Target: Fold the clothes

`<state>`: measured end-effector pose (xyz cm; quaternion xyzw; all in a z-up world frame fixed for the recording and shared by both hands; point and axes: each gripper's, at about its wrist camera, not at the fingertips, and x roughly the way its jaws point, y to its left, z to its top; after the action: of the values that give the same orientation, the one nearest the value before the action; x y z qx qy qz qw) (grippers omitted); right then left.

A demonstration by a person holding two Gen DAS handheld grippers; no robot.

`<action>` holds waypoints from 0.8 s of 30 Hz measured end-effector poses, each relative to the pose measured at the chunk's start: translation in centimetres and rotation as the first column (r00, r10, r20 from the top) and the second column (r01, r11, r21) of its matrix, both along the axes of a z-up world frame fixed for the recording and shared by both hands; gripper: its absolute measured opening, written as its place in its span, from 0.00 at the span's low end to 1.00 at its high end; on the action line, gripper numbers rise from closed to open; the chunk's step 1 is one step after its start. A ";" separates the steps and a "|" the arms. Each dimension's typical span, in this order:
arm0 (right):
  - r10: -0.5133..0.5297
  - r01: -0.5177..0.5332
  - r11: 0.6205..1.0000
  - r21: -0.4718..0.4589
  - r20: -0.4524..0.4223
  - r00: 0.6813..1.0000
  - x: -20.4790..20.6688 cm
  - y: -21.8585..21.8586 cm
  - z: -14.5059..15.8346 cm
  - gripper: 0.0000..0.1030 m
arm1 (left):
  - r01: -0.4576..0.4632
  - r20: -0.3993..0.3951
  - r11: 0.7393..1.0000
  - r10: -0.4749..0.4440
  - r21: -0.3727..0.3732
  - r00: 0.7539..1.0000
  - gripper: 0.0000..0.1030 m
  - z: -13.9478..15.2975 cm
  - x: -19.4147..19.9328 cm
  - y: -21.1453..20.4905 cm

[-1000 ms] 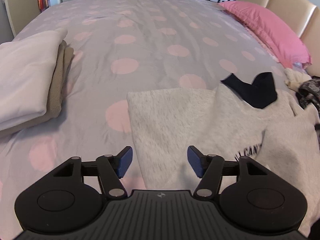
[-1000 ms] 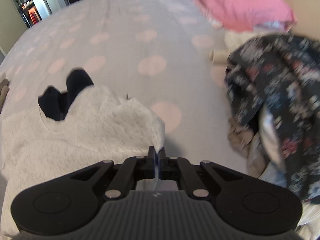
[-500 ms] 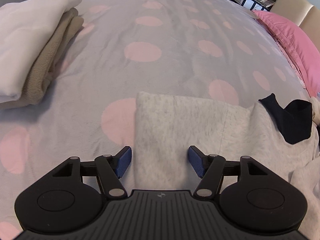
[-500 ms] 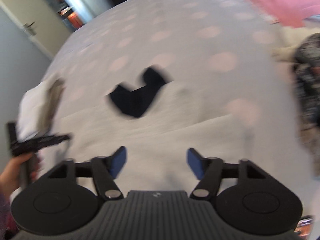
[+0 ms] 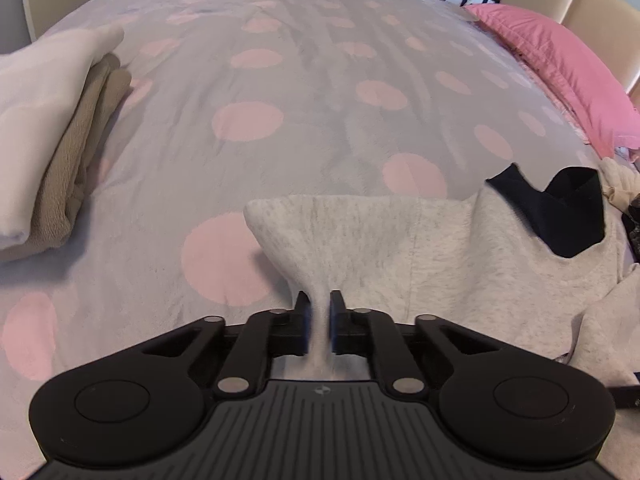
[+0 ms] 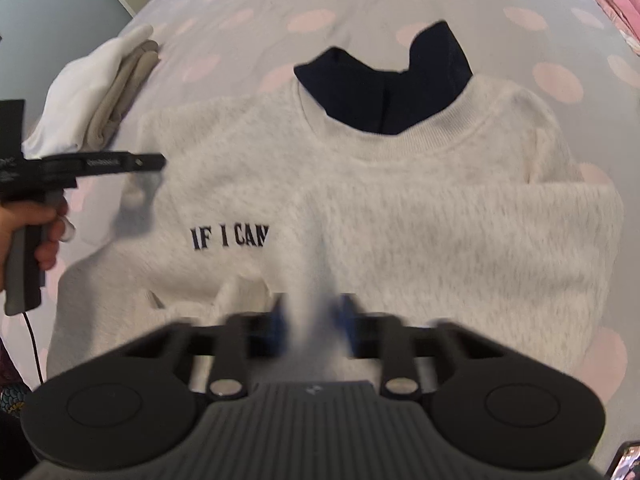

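The grey sweatshirt (image 6: 360, 200) lies front-up on the polka-dot bed (image 5: 280, 80), its dark collar (image 6: 384, 92) toward the far side and the print "IF I CAN" showing. The left gripper (image 5: 319, 320) is clenched on a pinch of the sweatshirt's edge, the cloth pulled up into a narrow neck between the blue pads. The right gripper (image 6: 312, 324) is blurred; it appears nearly closed with grey cloth between its fingers (I cannot tell whether it truly grips). A folded stack (image 5: 48, 132) sits well apart.
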<state>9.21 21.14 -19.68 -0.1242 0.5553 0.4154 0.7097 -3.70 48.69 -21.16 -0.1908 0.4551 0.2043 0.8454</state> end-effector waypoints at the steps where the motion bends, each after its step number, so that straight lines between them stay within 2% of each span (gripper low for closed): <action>1: -0.001 0.001 1.000 0.000 0.010 1.000 0.0 -0.2 0.2 0.08 | 0.005 0.008 1.000 -0.005 0.011 1.000 0.04 0.5 -0.1 -0.2; 5: -0.026 0.024 1.000 0.018 0.084 0.996 0.0 -1.4 1.5 0.07 | -0.018 0.071 0.998 0.013 0.063 0.997 0.04 3.7 -1.2 -0.5; 9: -0.123 0.112 0.991 0.071 0.192 0.974 1.1 -4.7 4.5 0.06 | -0.046 0.136 0.995 0.033 0.093 0.990 0.04 6.9 -3.4 -1.0; 12: -0.212 0.187 0.977 0.107 0.316 0.925 1.9 -8.1 7.6 0.06 | -0.098 0.189 0.990 0.078 0.100 0.979 0.04 9.2 -5.6 -1.0; 16: -0.297 0.269 0.955 0.127 0.473 0.830 3.2 -12.6 11.4 0.06 | -0.152 0.241 0.981 0.120 0.118 0.963 0.04 12.0 -8.4 -1.0; 21: -0.384 0.366 0.919 0.145 0.532 0.754 6.5 -17.5 15.6 0.06 | -0.214 0.299 0.966 0.164 0.144 0.940 0.03 15.3 -11.9 -0.8; 24: -0.431 0.416 0.894 0.163 0.560 0.708 8.6 -19.5 17.6 0.06 | -0.235 0.311 0.957 0.174 0.170 0.934 0.03 15.9 -13.0 -0.9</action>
<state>17.77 1.69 -2.09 -0.1056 0.3193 0.1899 0.9224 -16.67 47.82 -5.24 -0.1777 0.2793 0.3068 0.8924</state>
